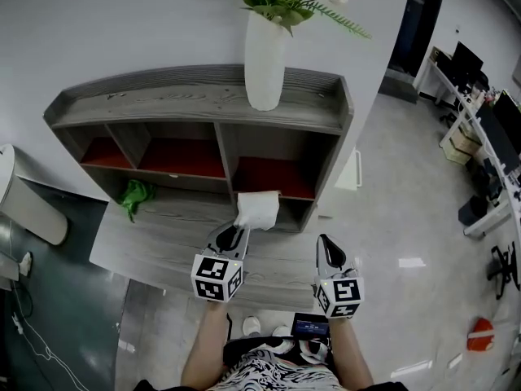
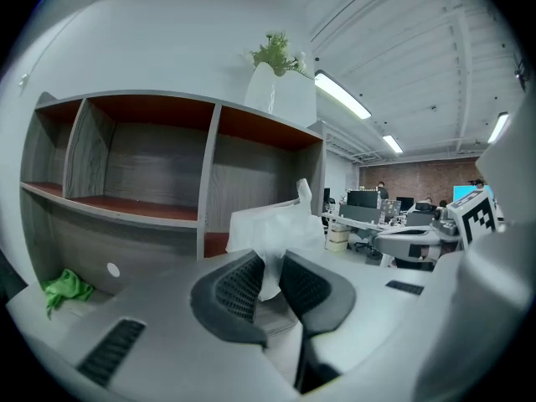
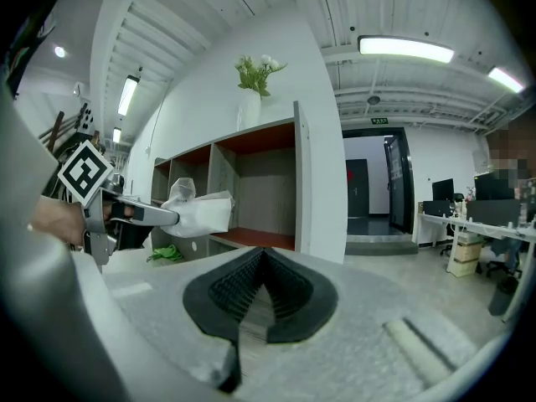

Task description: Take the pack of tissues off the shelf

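Open office: pale glossy floor, white wall, desks with monitors point(image 1: 488, 129) far off to the right. Grey wooden shelf point(image 1: 195, 104) stands on a grey wooden tabletop point(image 1: 155, 255) against the wall; its compartments have red floors. White vase point(image 1: 265, 63) with green leaves sits on the shelf's top board, right of centre. Green cloth point(image 1: 135, 195) lies crumpled on the ledge under the left compartments.

Left gripper point(image 1: 235, 231) is clenched on the pack of tissues point(image 1: 258, 210). In the left gripper view both pads pinch a fold of the white wrapper, and the bulk of the pack sticks out beyond the tips. Pack hangs in the air just in front of the lower right compartment, outside its opening, as the right gripper view shows from the side.

Right gripper point(image 1: 325, 241) hovers over the tabletop to the right of the left one, well apart from the pack. Its jaws are pressed together with nothing between them. Both grippers point toward the shelf, roughly level.
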Tool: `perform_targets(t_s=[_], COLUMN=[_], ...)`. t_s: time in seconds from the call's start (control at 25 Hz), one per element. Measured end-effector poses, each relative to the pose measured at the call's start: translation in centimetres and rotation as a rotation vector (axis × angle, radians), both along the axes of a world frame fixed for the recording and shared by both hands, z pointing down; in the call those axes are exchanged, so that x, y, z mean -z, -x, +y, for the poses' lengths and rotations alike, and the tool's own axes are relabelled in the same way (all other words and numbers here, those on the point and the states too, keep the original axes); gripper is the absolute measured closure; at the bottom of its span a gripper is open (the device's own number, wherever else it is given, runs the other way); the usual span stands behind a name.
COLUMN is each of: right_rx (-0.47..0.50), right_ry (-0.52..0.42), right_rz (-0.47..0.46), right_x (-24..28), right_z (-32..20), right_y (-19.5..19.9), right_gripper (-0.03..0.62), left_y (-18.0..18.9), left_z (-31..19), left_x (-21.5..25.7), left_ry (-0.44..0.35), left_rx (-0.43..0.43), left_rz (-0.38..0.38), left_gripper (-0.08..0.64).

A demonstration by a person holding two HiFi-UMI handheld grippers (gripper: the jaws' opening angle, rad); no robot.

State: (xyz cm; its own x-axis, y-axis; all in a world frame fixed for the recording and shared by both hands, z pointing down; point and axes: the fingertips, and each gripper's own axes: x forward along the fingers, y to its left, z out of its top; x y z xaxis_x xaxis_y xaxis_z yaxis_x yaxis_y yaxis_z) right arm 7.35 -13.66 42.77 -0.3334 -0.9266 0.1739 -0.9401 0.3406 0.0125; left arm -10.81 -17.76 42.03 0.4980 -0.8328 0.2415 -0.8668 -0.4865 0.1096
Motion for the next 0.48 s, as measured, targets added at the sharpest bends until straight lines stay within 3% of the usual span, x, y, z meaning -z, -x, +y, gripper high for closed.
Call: perform_targets(t_s=[0.48], right_rx=[0.039], right_ry=[-0.013], right_rz=[-0.033], right_x=[-0.8], right_z=[2.5], right_y=[-2.8], right_gripper=[0.589], left_y=[-2.8], left_z=[3.6], left_x=[0.7], left_ry=[-0.040], left_rx=[0.038], left_rz=[-0.009], left_gripper=[0.514])
